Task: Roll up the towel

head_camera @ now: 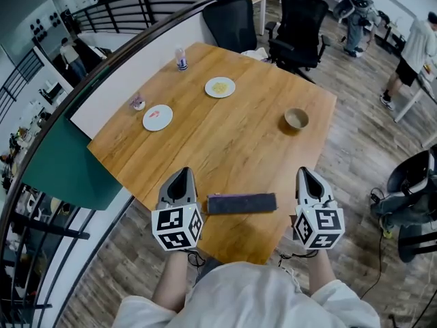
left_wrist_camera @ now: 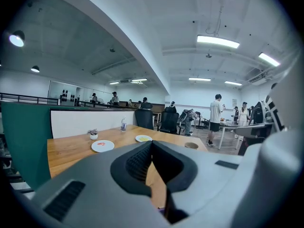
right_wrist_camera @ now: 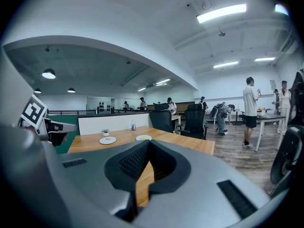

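Note:
The towel (head_camera: 242, 203) is dark purple and lies as a tight roll across the wooden table (head_camera: 232, 142), close to its near edge. My left gripper (head_camera: 184, 173) hovers just left of the roll's left end, jaws shut with nothing between them. Off the roll's right end, with a small gap, my right gripper (head_camera: 302, 172) is likewise shut and empty. The left gripper view shows the shut left gripper (left_wrist_camera: 152, 144) pointing across the table, a sliver of the towel (left_wrist_camera: 162, 206) low down. The right gripper view has the right gripper (right_wrist_camera: 148, 143) shut over bare wood.
Farther on the table sit two white plates (head_camera: 158, 117) (head_camera: 220, 87), a small bowl (head_camera: 296, 119), a bottle (head_camera: 181, 59) and a tiny pot (head_camera: 138, 102). Black office chairs (head_camera: 232, 19) stand behind the far edge. People stand at the right (head_camera: 416, 46). A railing runs along the left.

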A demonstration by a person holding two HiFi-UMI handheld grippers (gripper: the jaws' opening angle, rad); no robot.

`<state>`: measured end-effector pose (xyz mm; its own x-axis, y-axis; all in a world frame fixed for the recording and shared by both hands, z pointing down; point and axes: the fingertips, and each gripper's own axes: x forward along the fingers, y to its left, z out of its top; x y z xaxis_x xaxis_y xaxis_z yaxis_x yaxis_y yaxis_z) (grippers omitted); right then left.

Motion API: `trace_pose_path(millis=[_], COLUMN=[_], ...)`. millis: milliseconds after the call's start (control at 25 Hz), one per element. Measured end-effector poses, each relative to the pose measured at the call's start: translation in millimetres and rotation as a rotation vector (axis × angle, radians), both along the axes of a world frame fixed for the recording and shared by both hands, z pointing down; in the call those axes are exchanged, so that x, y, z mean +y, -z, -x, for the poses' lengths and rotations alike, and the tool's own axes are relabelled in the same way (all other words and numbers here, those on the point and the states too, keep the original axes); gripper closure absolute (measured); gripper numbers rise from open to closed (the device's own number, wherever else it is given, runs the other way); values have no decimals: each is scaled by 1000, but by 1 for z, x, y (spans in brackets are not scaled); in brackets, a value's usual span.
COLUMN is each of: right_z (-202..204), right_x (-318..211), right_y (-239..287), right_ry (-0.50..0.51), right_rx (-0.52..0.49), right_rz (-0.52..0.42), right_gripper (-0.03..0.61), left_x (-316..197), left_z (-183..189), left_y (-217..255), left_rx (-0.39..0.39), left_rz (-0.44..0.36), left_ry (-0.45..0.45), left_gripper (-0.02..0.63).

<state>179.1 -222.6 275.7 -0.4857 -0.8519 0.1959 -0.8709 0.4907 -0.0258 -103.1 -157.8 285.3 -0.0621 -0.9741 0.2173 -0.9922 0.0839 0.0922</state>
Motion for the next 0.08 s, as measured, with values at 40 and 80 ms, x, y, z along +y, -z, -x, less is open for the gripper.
trace_pose_path(millis=[40, 80], right_z=[0, -1], right_x=[0, -1], right_y=[0, -1], right_ry=[-2, -4], right_rx=[1, 2], right_rz=[0, 1], right_gripper=[578, 578], left_x=[-1, -1], left_z=[0, 0], left_y=[-1, -1], left_rx=[1, 3], left_rz=[1, 2], left_ry=[-3, -6], left_gripper=[611, 611])
